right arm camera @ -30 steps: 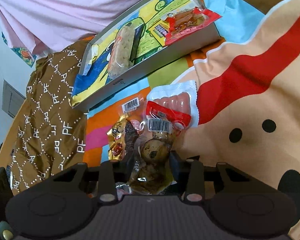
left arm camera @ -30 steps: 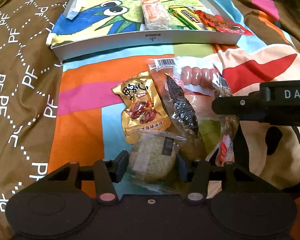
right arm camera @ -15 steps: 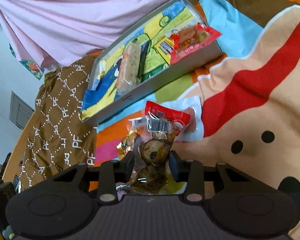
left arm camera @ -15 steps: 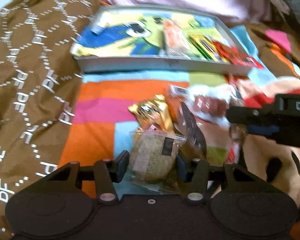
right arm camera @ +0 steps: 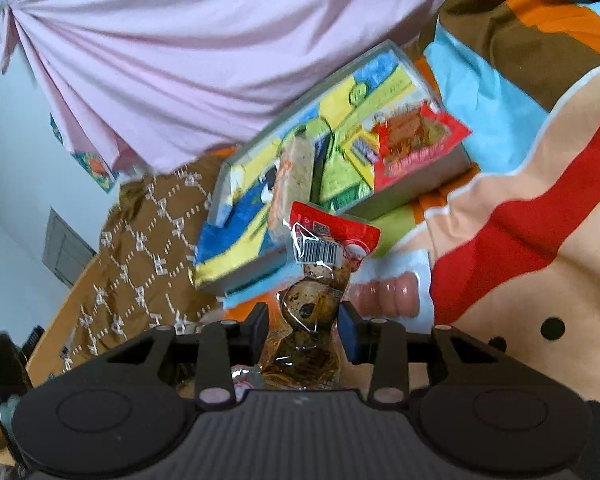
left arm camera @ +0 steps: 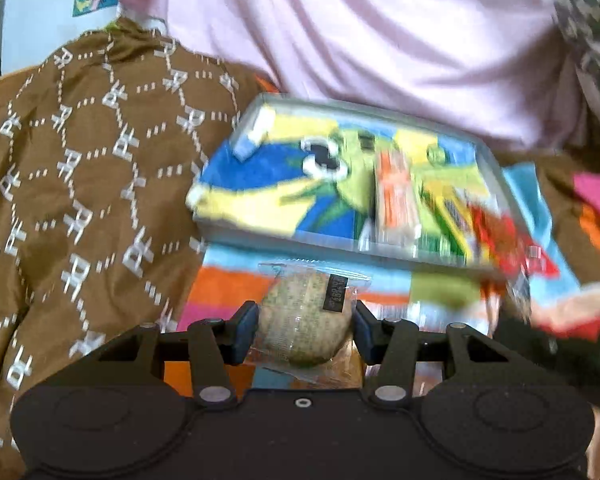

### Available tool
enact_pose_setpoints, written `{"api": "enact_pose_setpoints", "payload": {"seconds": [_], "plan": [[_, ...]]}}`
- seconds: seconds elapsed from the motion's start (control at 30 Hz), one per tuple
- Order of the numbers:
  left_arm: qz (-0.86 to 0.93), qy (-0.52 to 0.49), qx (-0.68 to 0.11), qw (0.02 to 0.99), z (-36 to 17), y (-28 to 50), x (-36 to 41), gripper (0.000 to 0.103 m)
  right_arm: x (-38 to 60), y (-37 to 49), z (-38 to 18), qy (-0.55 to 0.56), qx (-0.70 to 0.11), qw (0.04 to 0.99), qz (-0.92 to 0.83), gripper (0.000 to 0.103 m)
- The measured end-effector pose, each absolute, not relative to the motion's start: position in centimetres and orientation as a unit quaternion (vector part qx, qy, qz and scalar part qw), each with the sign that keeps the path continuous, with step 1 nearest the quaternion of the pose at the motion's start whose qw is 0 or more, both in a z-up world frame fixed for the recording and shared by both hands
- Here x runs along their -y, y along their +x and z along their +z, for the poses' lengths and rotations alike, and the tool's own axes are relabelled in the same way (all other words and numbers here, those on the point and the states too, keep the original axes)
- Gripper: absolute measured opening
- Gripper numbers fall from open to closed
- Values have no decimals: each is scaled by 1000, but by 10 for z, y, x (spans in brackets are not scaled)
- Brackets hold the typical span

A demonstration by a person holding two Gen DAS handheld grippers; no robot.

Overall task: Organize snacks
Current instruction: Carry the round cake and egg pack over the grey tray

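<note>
My left gripper (left arm camera: 305,330) is shut on a round greenish cake in clear wrap (left arm camera: 306,314), held above the bedspread in front of the grey tray (left arm camera: 320,246). My right gripper (right arm camera: 303,326) is shut on a clear pack of brown eggs with a red top (right arm camera: 314,300), lifted near the tray (right arm camera: 416,190). The tray has a cartoon lining and holds a long rice bar (right arm camera: 294,182), a green-yellow pack (right arm camera: 340,170) and a red snack pack (right arm camera: 414,142). A pink sausage pack (right arm camera: 388,290) lies on the bedspread below.
A brown patterned blanket (left arm camera: 72,208) lies left of the tray. A pink cloth (left arm camera: 380,40) hangs behind it. The colourful cartoon bedspread (right arm camera: 520,260) extends to the right.
Both grippers have risen off the bedspread with their snacks and moved toward the tray. The remaining snacks on the bedspread have dropped out of the left wrist view.
</note>
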State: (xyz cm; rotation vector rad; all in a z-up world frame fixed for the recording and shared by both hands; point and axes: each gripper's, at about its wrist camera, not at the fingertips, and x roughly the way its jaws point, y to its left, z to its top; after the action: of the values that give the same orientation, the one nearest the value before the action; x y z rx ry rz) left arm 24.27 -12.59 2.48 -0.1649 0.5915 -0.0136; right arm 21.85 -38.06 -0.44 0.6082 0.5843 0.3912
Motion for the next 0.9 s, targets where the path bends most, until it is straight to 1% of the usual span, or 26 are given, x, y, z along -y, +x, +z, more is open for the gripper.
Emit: {"api": "enact_pose_setpoints", "payload": {"seconds": [0.3, 0.43, 0.57, 0.67, 0.9], "plan": [[5, -93, -238, 967, 60, 300, 132, 52, 396, 240, 23, 264, -167, 937, 155, 42], [20, -98, -225, 969, 65, 328, 138, 52, 403, 261, 35, 271, -121, 947, 123, 42], [23, -86, -225, 970, 59, 351, 147, 52, 402, 278, 42, 244, -82, 962, 95, 42], [25, -84, -233, 968, 50, 364, 150, 52, 396, 293, 39, 223, -65, 969, 79, 42], [34, -87, -252, 963, 25, 386, 150, 52, 371, 326, 28, 179, -73, 978, 72, 42]]}}
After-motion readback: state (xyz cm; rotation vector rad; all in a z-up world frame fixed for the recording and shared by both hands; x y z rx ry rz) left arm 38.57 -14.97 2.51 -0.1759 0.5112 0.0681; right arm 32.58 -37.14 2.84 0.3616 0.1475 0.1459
